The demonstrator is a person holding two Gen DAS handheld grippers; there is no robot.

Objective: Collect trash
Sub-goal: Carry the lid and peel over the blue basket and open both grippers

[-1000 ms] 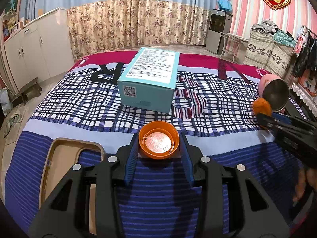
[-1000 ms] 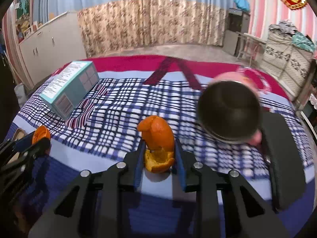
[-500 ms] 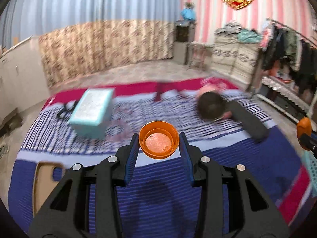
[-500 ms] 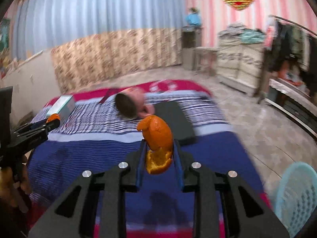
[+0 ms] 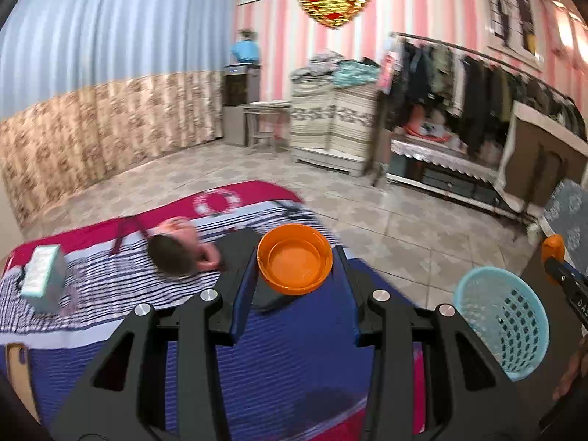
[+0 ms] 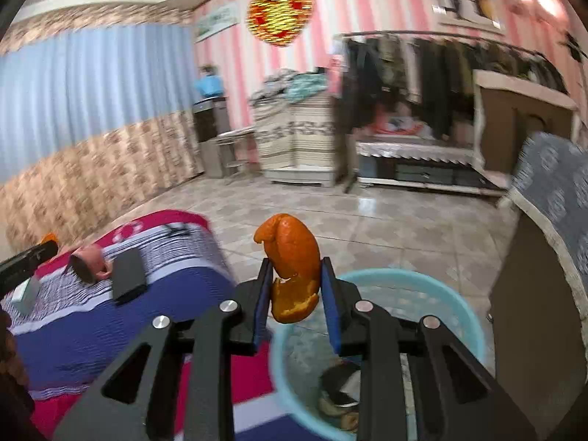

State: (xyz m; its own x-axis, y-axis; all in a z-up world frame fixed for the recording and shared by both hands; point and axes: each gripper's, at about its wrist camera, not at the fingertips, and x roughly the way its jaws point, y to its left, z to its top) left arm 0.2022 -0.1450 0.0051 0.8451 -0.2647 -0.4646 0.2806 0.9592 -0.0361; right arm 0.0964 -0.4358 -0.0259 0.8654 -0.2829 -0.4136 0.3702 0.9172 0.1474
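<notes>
My left gripper (image 5: 296, 279) is shut on a round orange plastic lid (image 5: 294, 262), held above the bed's blue blanket (image 5: 286, 360). To its right on the floor stands a light blue mesh waste basket (image 5: 503, 319), with the right gripper's tip and a bit of peel (image 5: 553, 246) above it. In the right wrist view my right gripper (image 6: 296, 294) is shut on a curled orange peel (image 6: 294, 257), held over the near rim of the basket (image 6: 463, 316), which holds some scraps (image 6: 341, 397). The left gripper's tip (image 6: 33, 255) shows at the far left.
On the bed lie a teal box (image 5: 42, 279), a pink cup on its side (image 5: 176, 253) and a flat black case (image 6: 126, 275). A tiled floor (image 5: 386, 220), a clothes rack (image 5: 459, 84) and a grey patterned chair (image 6: 555, 183) lie beyond. A tan tray (image 5: 16, 356) sits lower left.
Both grippers swung to the right, away from the bed's middle, still holding the lid and the peel. The blue basket has come into view, now right under the right gripper.
</notes>
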